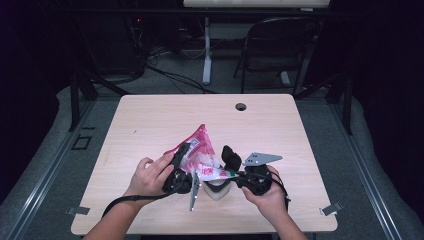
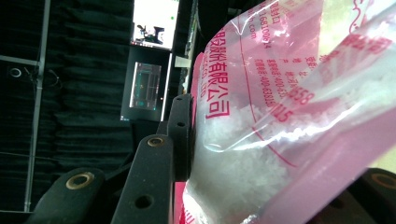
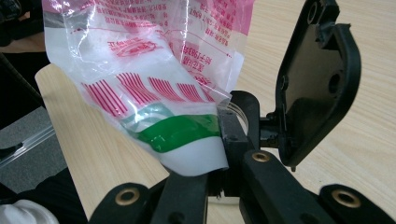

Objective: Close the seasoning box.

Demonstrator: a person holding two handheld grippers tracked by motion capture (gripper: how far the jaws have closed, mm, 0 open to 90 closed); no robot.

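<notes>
A pink-and-clear plastic bag (image 1: 200, 150) of white granules hangs above the table between both grippers. My left gripper (image 1: 182, 167) grips its upper side; in the left gripper view the bag (image 2: 280, 93) bulges between the jaws and one pad (image 2: 181, 135) presses into it. My right gripper (image 1: 236, 176) is shut on the bag's lower corner (image 3: 187, 135), where a green band shows. Under that corner stands a white container (image 1: 216, 191) with a black flip lid (image 3: 317, 84) raised. The container's mouth is mostly hidden behind the right jaws.
The light wooden table (image 1: 150, 120) has a cable hole (image 1: 241, 106) near its far edge. A folding chair (image 1: 280, 45) and a desk leg (image 1: 207, 50) stand beyond it. Small metal clips (image 1: 331, 209) sit at the front corners.
</notes>
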